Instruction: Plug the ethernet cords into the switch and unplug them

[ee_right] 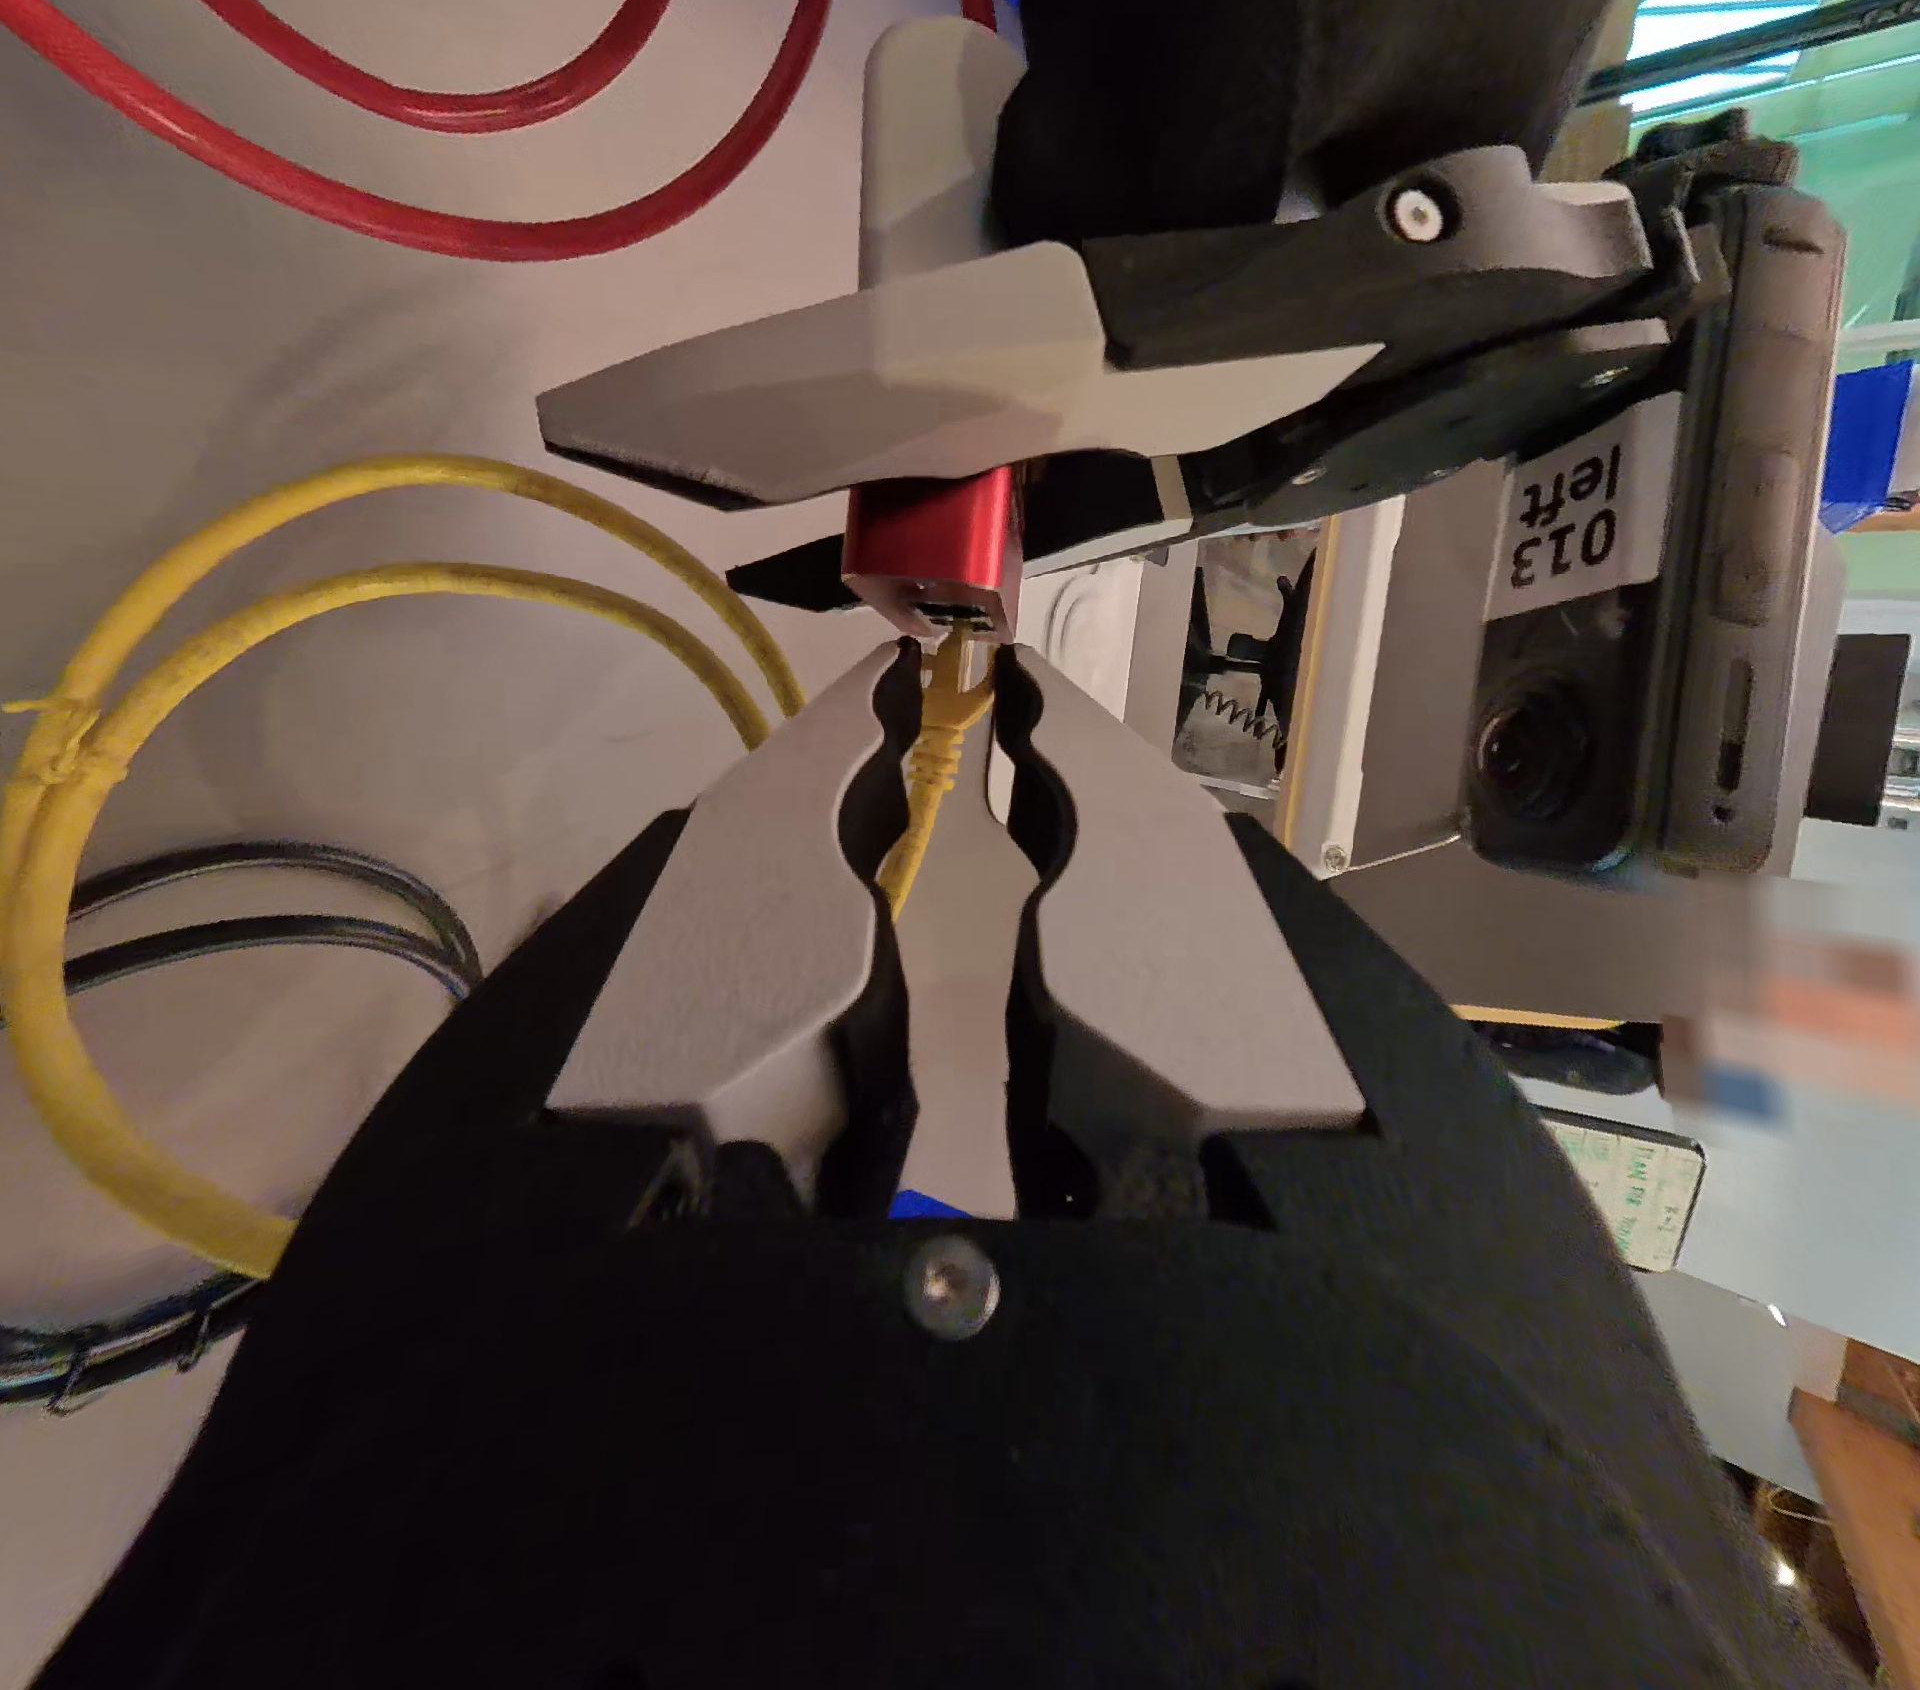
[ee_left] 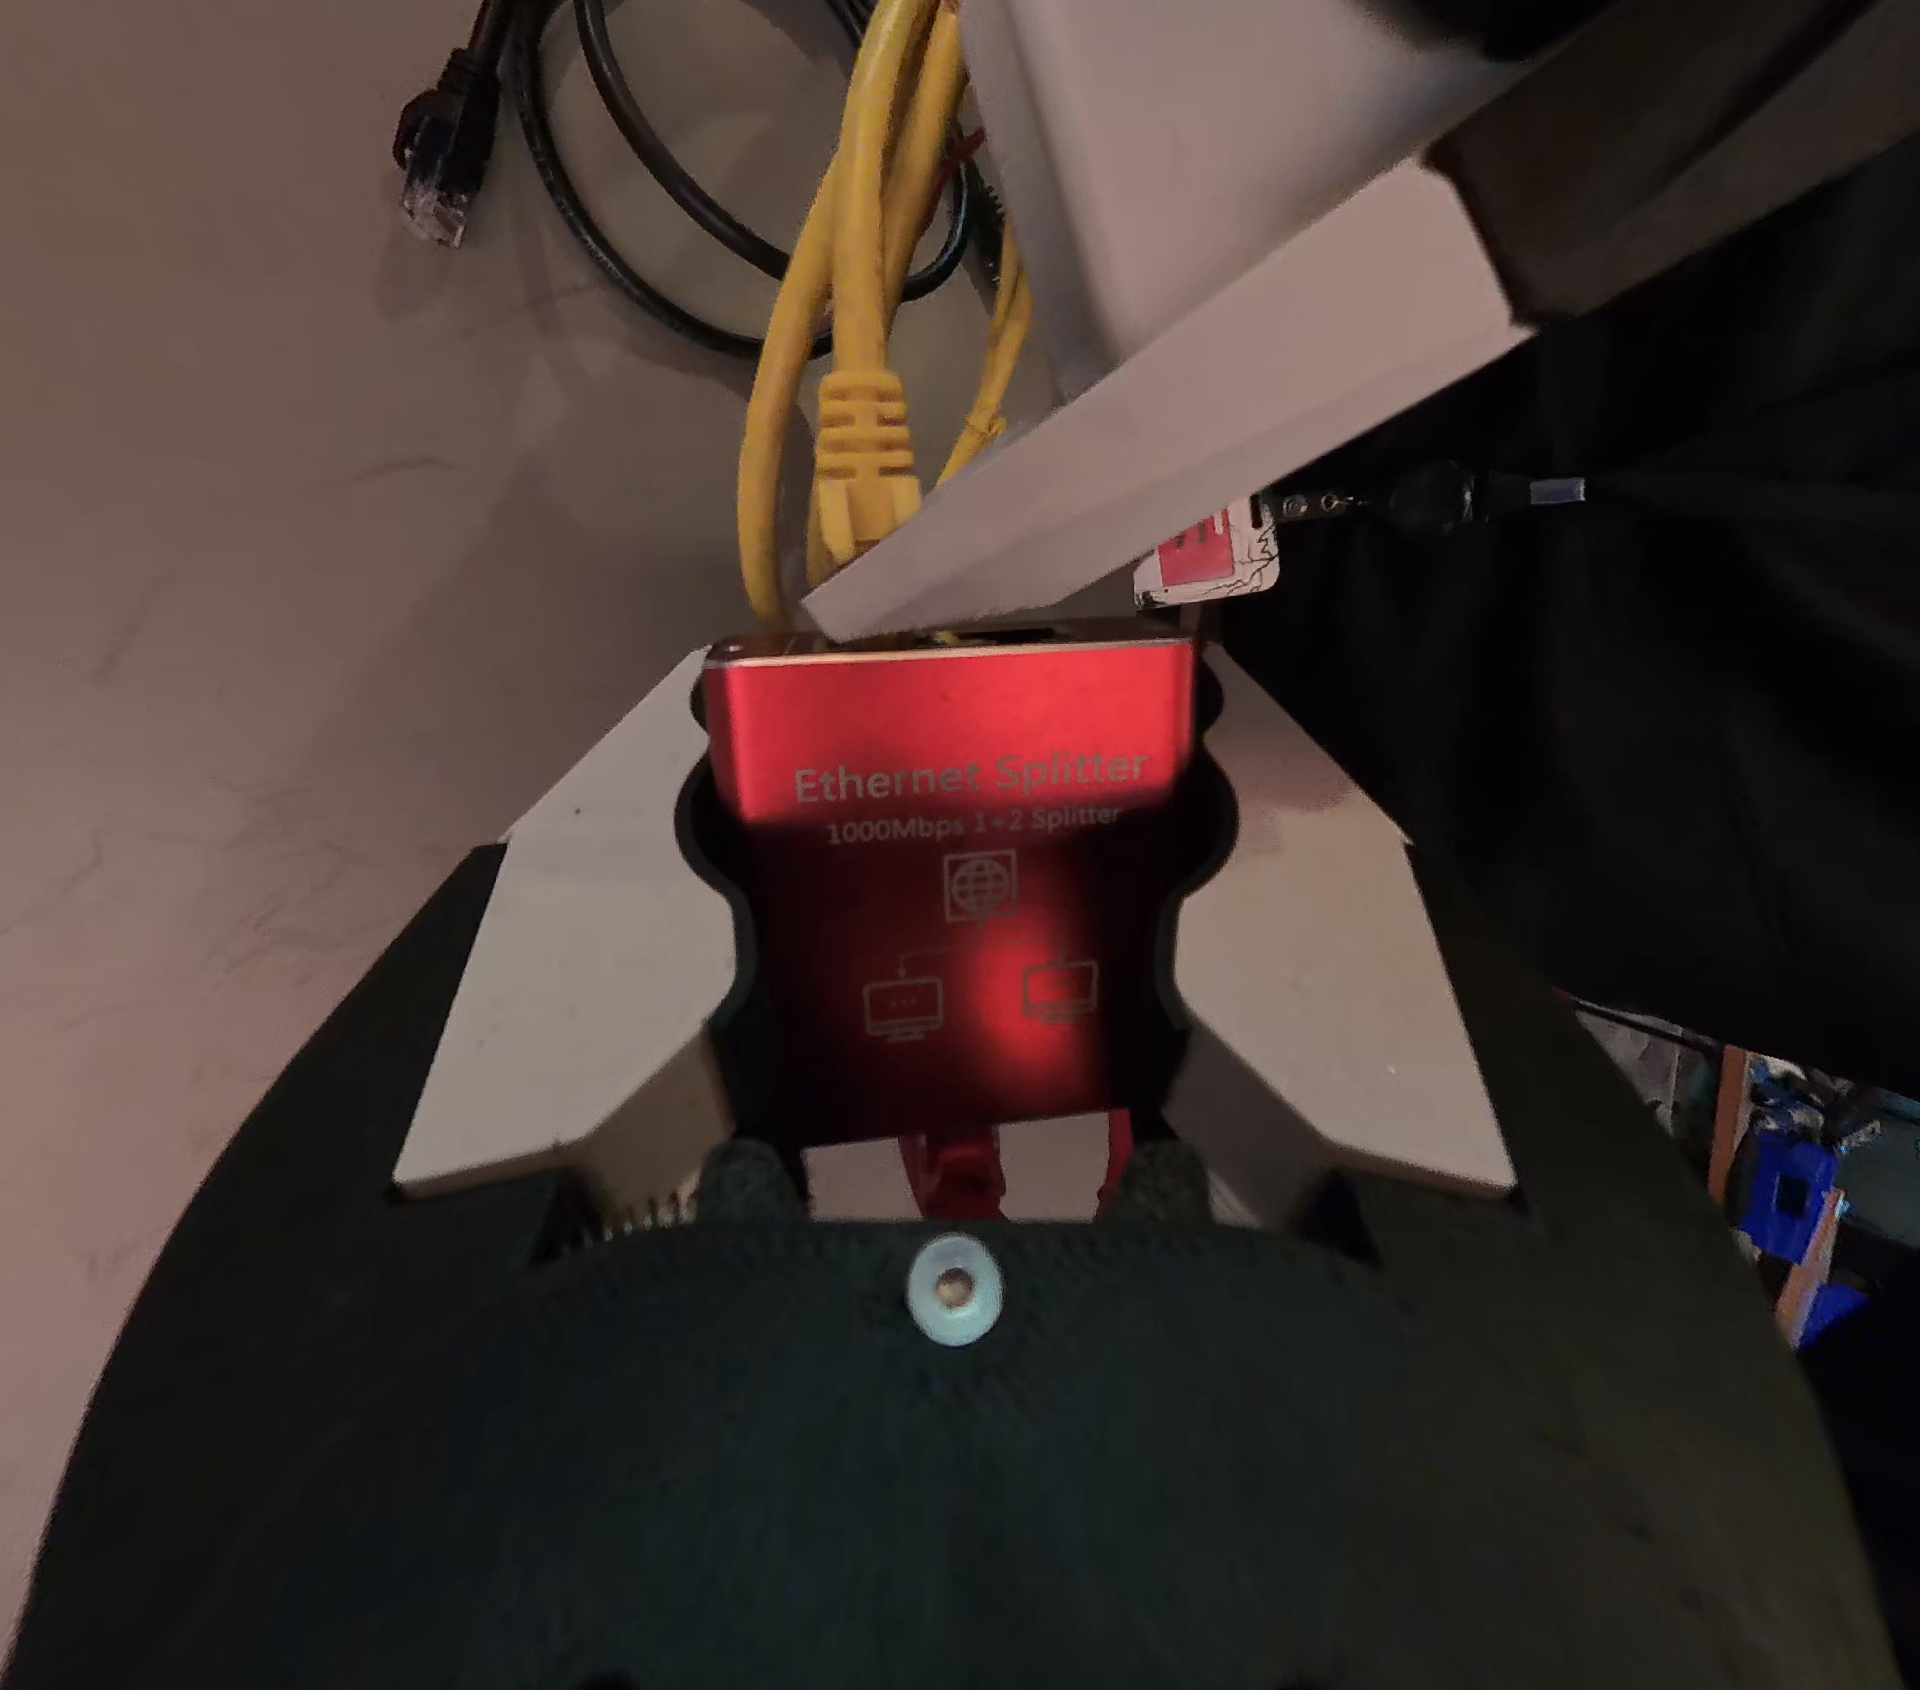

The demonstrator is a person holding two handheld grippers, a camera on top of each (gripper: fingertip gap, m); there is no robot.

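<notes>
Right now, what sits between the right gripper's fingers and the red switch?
The yellow plug, pinched in the right gripper at the red switch port; right wrist view shows it.

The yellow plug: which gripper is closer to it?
Right. The right gripper has its fingertips around the yellow plug at the red switch. The left gripper grips the switch body, behind the plug.

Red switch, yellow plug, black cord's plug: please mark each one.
red switch [ee_left: 945,726]: left wrist view, on its lit top face between the fingers.
yellow plug [ee_right: 951,700]: right wrist view, on its boot just below the port.
black cord's plug [ee_left: 434,191]: left wrist view, on the clear connector tip.
</notes>
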